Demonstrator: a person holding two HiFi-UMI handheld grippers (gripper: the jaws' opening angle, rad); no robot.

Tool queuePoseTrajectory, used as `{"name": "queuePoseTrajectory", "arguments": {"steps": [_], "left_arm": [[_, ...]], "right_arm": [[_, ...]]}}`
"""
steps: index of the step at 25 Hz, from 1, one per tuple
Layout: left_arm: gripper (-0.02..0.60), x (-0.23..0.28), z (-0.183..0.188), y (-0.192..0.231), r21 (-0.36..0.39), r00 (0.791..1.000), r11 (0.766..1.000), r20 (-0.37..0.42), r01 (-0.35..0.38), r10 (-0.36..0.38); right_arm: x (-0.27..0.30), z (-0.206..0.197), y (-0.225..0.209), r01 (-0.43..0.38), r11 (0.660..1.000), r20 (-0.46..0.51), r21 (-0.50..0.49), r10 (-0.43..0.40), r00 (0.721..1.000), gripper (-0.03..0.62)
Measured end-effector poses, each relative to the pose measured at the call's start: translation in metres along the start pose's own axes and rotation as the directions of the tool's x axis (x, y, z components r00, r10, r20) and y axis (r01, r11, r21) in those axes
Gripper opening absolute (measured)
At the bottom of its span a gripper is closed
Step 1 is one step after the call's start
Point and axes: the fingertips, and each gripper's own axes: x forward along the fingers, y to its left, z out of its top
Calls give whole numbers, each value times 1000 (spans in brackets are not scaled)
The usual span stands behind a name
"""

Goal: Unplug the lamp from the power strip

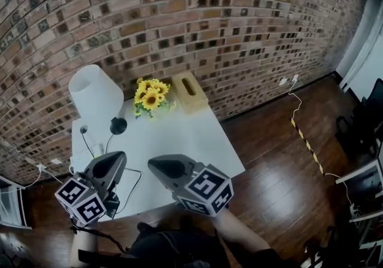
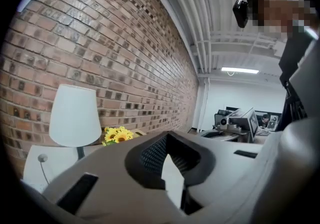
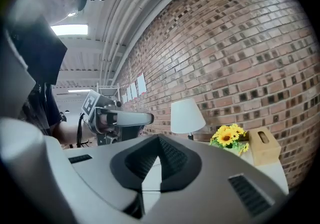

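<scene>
Nearest, the left gripper [image 1: 118, 156] and the right gripper [image 1: 151, 163], each a grey handheld tool with a marker cube, hover side by side over the near edge of the white square tabletop [image 1: 191, 141]. Both sets of fingers [image 2: 152, 154] are closed together with nothing held. A thin black cable [image 1: 135, 180] lies on the tabletop just beside the left gripper. The lamp with a white conical shade [image 1: 94, 94] stands at the far left corner, well apart from both grippers. Yellow artificial sunflowers [image 1: 151, 97] and a tan wooden tissue box [image 1: 190, 92] sit along the red brick wall [image 1: 197, 15].
</scene>
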Motion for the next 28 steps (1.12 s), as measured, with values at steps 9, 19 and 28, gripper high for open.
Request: {"name": "queuePoseTrajectory", "arguments": {"steps": [9, 19, 28], "left_arm": [[11, 34, -17, -43, -12, 987, 989, -61, 146, -146], [11, 27, -29, -86, -39, 919, 920, -52, 390, -392], [11, 21, -26, -90, -73, 879, 877, -17, 475, -477]], "right_arm": [[-54, -6, -20, 155, 987, 20, 51, -156, 988, 0], [-84, -21, -5, 353, 931, -11, 95, -353, 935, -1], [-89, -21, 19, 450, 892, -40, 51, -448, 893, -2]]}}
